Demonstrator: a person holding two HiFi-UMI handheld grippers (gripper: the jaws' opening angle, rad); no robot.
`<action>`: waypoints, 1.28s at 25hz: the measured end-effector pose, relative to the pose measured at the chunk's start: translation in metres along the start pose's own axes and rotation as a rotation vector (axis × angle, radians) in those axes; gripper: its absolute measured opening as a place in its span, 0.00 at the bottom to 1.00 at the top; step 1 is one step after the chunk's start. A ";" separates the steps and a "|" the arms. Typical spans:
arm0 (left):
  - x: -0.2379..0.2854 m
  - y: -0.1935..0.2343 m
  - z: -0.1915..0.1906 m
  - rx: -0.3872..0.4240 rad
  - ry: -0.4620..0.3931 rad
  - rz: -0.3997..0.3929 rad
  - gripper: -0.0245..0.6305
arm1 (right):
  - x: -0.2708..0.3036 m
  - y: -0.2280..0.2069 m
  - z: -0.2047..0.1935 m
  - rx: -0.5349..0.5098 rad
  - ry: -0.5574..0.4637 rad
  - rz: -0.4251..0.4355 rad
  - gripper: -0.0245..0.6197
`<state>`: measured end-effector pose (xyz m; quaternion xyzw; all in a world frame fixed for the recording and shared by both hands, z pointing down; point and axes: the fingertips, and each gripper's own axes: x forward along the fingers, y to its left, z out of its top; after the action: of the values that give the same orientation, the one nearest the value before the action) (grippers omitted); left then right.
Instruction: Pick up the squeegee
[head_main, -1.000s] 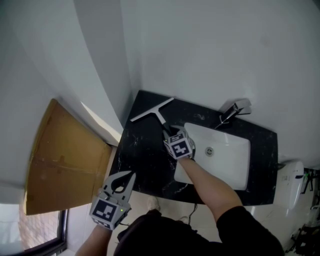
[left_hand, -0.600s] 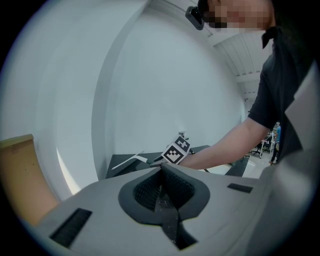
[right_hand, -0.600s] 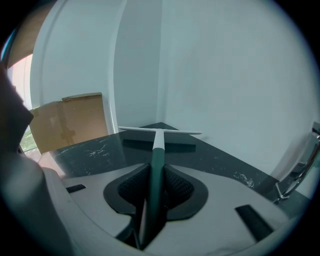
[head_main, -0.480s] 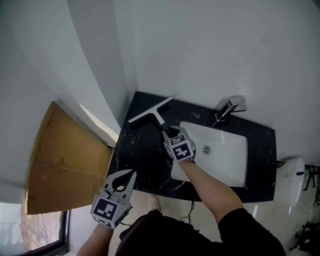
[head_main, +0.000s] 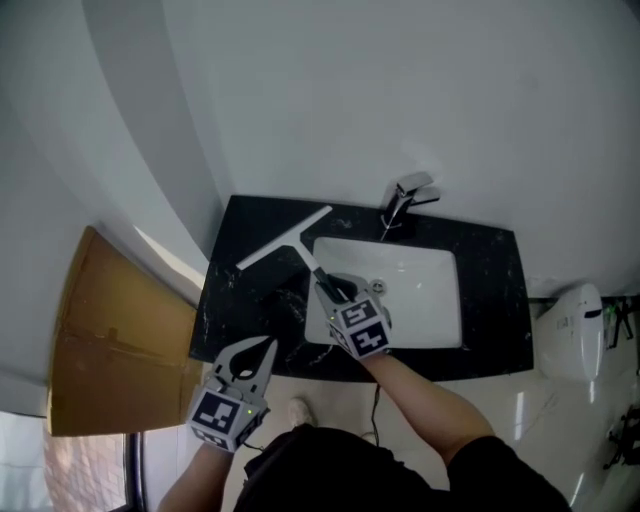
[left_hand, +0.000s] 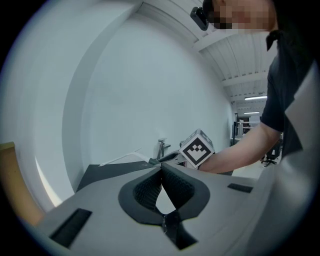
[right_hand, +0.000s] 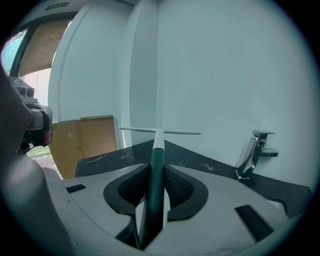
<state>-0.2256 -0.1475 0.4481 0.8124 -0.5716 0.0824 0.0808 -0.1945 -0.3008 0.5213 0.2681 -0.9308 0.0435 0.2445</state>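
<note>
Desk (head_main: 235, 300) no longer carries the squeegee (head_main: 283, 240): it has come up off the black top, left of the basin (head_main: 430, 300). My right fingers (right_hand: 132, 189) stay clamped on its dark handle. My left fingers (left_hand: 145, 192), below-left of the basin, are closed, empty. Pickup looks done.

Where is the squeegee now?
In the head view the squeegee sits centre frame, handle clamped in the right gripper, blade over the black counter left of the sink.
</note>
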 end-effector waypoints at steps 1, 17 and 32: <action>0.003 -0.011 0.001 0.005 -0.001 -0.012 0.03 | -0.016 -0.003 -0.003 -0.001 -0.015 -0.008 0.20; 0.022 -0.201 0.009 0.035 -0.016 -0.107 0.03 | -0.277 -0.059 -0.065 0.037 -0.132 -0.133 0.20; 0.001 -0.268 0.004 0.056 -0.012 -0.059 0.03 | -0.378 -0.055 -0.113 0.103 -0.180 -0.117 0.20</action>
<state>0.0271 -0.0603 0.4350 0.8313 -0.5453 0.0912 0.0570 0.1612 -0.1435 0.4368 0.3371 -0.9283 0.0529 0.1477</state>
